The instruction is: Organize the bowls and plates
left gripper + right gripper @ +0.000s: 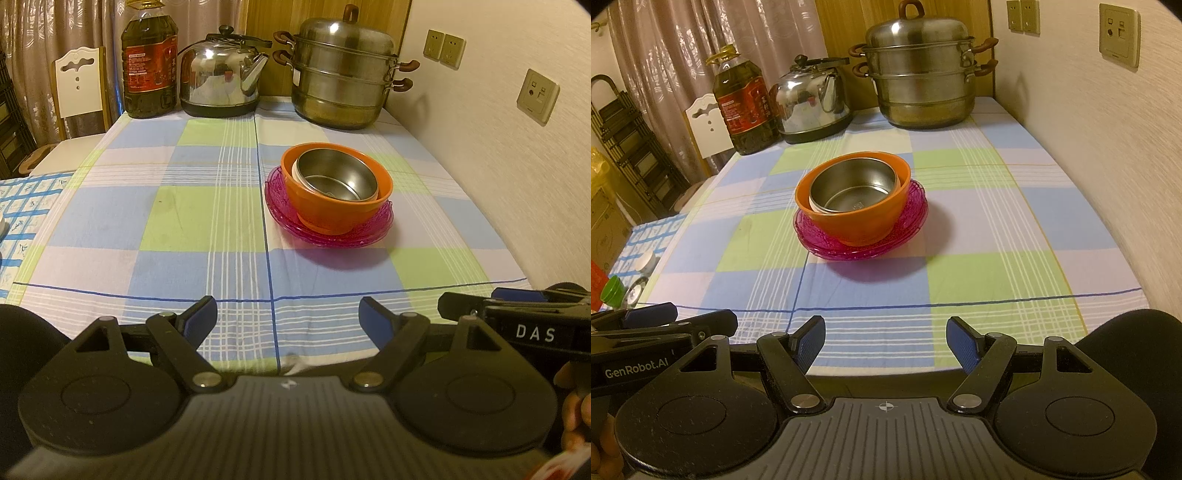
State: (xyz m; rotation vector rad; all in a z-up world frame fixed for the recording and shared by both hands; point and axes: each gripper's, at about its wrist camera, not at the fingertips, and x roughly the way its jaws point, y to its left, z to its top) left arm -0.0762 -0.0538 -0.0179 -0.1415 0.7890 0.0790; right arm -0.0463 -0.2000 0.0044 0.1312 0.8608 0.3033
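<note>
- stack sits mid-desk: steel bowl (854, 192) nested inside orange bowl (849, 221), and that rests on the pink plates (827, 247), centre of the right wrist frame, right of centre in the left wrist frame.
- looks like more than one pink plate stacked, can't count them for sure.
- left gripper (288, 317) jaws released, nothing between the pads; hangs over the near desk (166, 221) edge, well short of the stack.
- right gripper (886, 343) jaws also spread wide and empty, low centre of its frame, also well apart from the bowls.
- judgement: pile already looks nested, so the task is either nearly done or the stack is about to be taken apart or moved; can't tell which.
- if moving it: grip the orange bowl rim on one side, and steady the plates with the other gripper.
- steel bowl sits loose and tilted inside, so lift level and slow or it will rattle and slide.
- plate edges are thin and low; come in shallow, pads either side of the rim.
- keep clear of the kettle (812, 103), oil bottle (746, 110) and steamer pot (919, 74) at the top of the frame.
</note>
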